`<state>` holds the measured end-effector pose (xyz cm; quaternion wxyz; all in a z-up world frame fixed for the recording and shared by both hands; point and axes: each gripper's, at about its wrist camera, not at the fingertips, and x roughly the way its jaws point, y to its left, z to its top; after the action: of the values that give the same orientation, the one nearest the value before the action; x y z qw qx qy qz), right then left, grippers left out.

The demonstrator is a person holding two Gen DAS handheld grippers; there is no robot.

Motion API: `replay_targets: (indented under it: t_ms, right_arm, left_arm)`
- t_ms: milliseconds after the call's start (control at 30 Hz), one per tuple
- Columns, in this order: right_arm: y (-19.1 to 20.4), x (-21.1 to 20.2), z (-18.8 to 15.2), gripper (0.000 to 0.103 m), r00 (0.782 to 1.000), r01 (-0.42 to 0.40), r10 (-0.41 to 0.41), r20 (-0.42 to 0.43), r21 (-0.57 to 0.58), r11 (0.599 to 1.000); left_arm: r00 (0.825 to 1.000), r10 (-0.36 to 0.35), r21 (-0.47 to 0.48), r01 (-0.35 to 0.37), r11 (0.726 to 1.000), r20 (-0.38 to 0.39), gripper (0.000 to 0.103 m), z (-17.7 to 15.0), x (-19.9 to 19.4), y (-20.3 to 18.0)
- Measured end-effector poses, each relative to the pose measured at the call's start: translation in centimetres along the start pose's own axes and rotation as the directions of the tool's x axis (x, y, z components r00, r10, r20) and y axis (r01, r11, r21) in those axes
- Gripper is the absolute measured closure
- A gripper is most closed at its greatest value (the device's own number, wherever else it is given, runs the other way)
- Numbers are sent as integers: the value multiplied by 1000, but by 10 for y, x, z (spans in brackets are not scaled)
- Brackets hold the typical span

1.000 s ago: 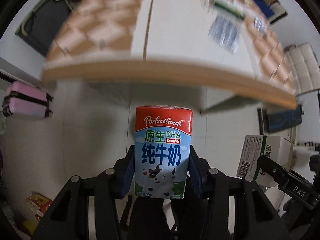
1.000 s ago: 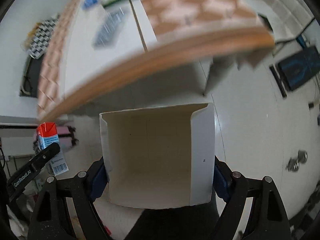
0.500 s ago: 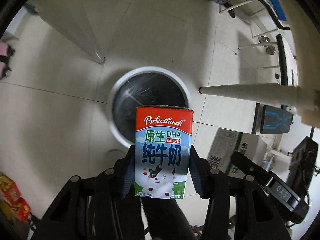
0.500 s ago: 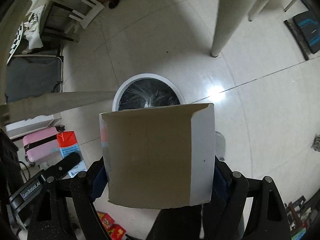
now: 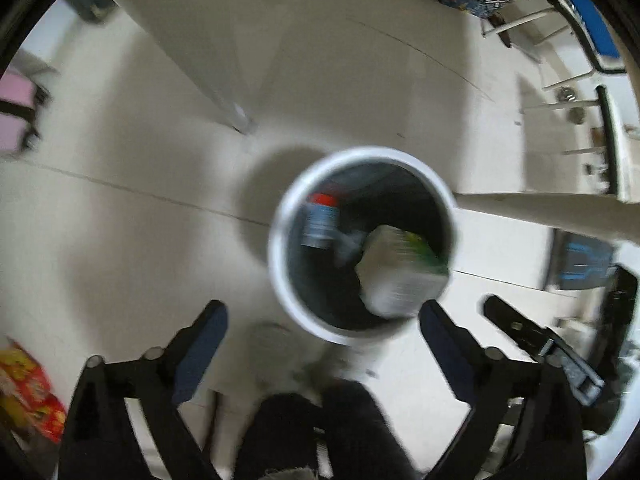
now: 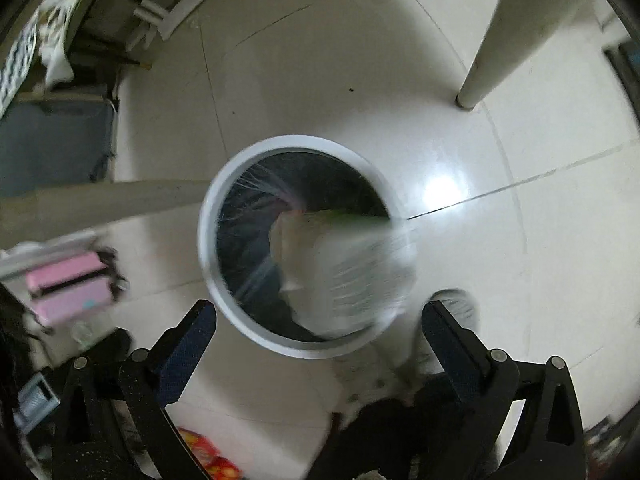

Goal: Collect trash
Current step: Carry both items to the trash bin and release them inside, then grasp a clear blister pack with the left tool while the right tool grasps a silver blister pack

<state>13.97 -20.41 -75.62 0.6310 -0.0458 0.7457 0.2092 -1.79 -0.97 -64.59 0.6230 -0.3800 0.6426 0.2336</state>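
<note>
Your left gripper (image 5: 322,332) and right gripper (image 6: 318,330) were opening, empty; milk carton (image 5: 320,220) and box (image 6: 344,268) dropped beyond the fingers into the bin (image 6: 244,160). Next you needed fresh trash.

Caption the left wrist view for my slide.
Left gripper opening above the white bin; milk carton and white box dropping inside.

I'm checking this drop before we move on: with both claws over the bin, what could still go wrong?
1. The white box is blurred mid-fall and overlaps the trash bin rim on one side; it could catch or tip out.
2. The milk carton sits close to the bin wall, so the box might land on it and wedge high.
3. Both claws, left claw and right claw, are opening, nothing between them: no catching a miss.
</note>
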Motion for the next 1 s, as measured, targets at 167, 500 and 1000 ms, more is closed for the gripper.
replay_targets:
  t_ms: [167, 500, 1000]
  right_arm:
    - [13, -18, -12, 0, 988, 154, -152, 27, -96, 983]
    - [29, -82, -37, 0, 977, 214, -208, 56, -143, 966]
    - [80, -280, -108, 0, 982, 175, -154, 111, -213, 961]
  left_arm:
    - [990, 134, 28, -135, 990, 52, 3, -13, -21, -3]
    - [984, 155, 104, -164, 981, 88, 3, -43, -82, -18]
    - [981, 117, 159, -141, 977, 153, 3, -93, -245, -30]
